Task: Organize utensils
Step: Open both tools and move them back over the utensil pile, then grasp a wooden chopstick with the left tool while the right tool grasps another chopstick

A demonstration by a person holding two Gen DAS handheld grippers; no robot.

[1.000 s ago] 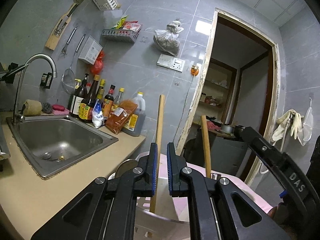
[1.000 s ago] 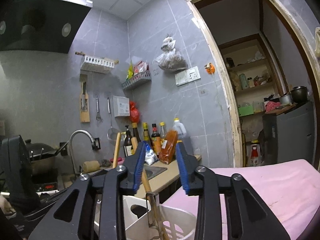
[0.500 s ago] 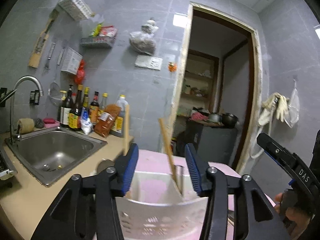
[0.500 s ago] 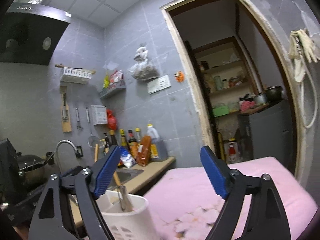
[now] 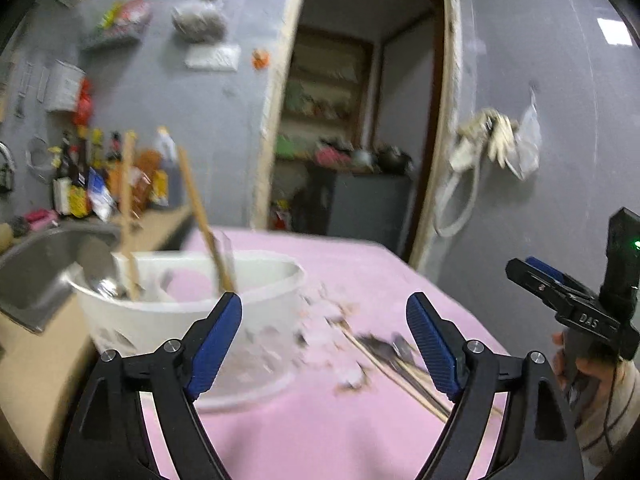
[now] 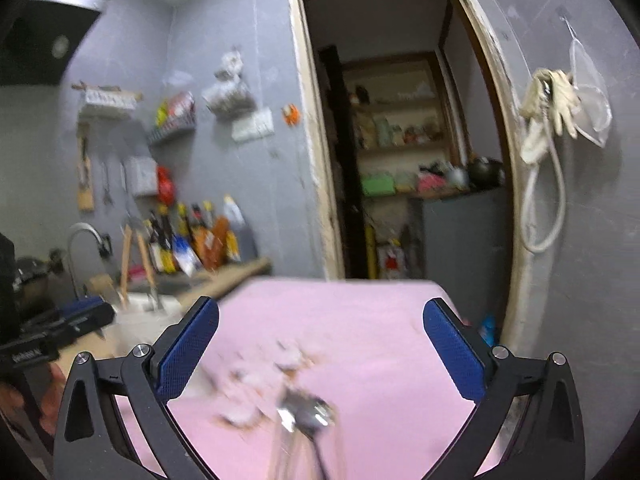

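Note:
A white plastic utensil holder (image 5: 192,316) stands on the pink cloth (image 5: 320,432) and holds wooden-handled utensils (image 5: 204,224) and a metal ladle (image 5: 96,272). My left gripper (image 5: 324,344) is open and empty, just to the right of the holder. Loose chopsticks and metal spoons (image 5: 396,360) lie on the cloth between its fingers. My right gripper (image 6: 320,352) is open and empty above metal spoons (image 6: 306,414) on the cloth; it also shows at the right edge of the left wrist view (image 5: 568,304). The holder (image 6: 140,312) is at its left.
A steel sink (image 5: 36,264) sits in the beige counter left of the cloth. Sauce bottles (image 5: 104,184) line the wall behind it. A doorway (image 6: 404,168) opens beyond the cloth's far edge. Gloves and a hose (image 6: 548,104) hang on the right wall.
Both grippers have opened wide and pulled back from the holder. Both views have swung right and downward, so the loose spoons and chopsticks on the cloth now show.

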